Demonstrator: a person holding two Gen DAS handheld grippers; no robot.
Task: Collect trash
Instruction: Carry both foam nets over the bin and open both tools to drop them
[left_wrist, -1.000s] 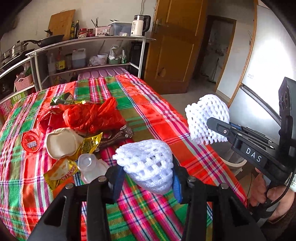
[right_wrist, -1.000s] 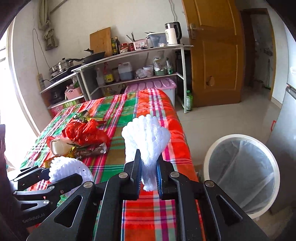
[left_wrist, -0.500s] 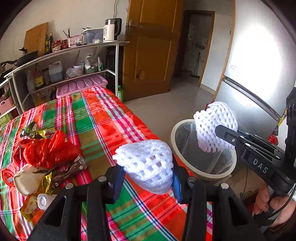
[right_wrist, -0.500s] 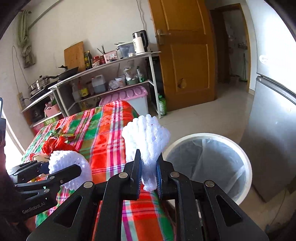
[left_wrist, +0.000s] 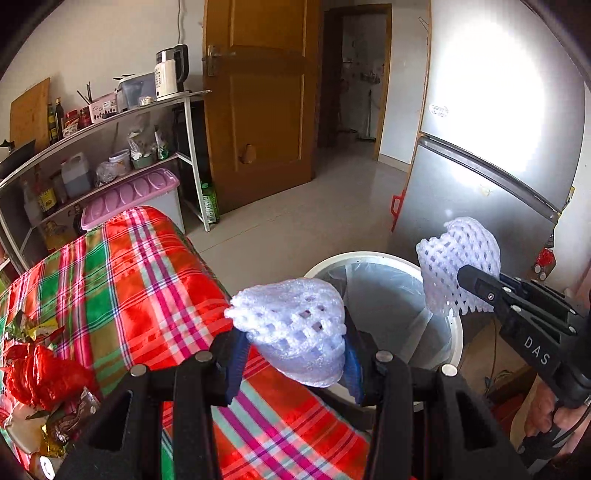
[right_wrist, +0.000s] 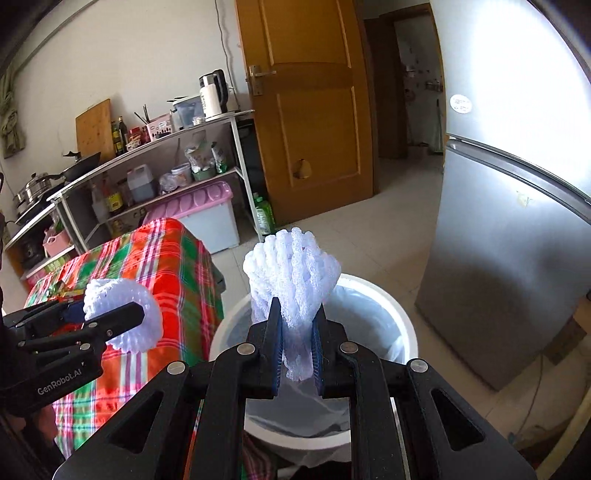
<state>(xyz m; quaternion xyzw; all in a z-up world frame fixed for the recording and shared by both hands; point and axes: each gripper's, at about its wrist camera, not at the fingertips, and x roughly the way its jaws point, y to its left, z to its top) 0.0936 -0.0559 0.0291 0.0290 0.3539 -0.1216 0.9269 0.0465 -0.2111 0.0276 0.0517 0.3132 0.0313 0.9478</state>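
Two foam nets (left_wrist: 291, 332) (right_wrist: 293, 280) held clamped over the trash bin (right_wrist: 373, 295).

A brown wooden door (right_wrist: 312, 122) stands beside a tall silver metal refrigerator (right_wrist: 517, 206). A white electric kettle (left_wrist: 168, 74) tops the grey metal shelf rack (left_wrist: 110, 147), above a pink-lidded plastic storage box (right_wrist: 199, 218).

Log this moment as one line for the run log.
left tool: shut on foam net | right tool: shut on second foam net, over bin | wrappers on table
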